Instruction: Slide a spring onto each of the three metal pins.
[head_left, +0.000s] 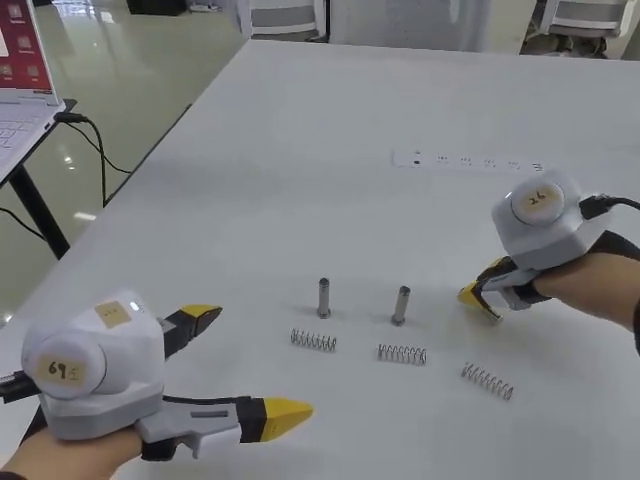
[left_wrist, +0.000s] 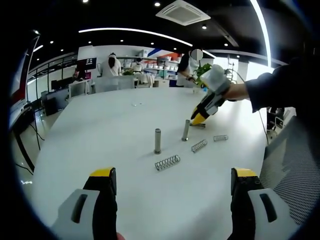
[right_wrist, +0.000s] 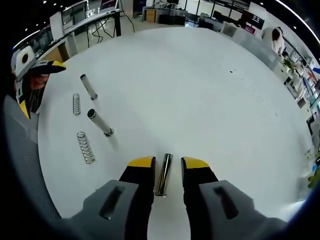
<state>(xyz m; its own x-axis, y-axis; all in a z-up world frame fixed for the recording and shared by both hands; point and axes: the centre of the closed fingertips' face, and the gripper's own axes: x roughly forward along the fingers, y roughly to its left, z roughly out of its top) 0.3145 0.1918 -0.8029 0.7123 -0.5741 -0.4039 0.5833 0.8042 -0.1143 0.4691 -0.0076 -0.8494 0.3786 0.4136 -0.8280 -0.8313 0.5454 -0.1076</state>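
Between the jaws of right gripper (right_wrist: 168, 162) sits a pin (right_wrist: 163, 176), pinch unconfirmed; left gripper (left_wrist: 173, 172) gapes; I judge springs (head_left: 313, 340) light, squashy: grasp mid-coil.

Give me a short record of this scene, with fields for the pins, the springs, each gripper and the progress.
upright pins: left pin and middle pin, both bare
third pin: between the right gripper's jaws, low over the table
springs: left spring, middle spring, right spring, all lying flat on the table in front of the pins
left gripper: open, empty, apart from the parts
right gripper: jaws close on either side of the third pin; whether they clamp it cannot be told
progress: no spring on a pin yet
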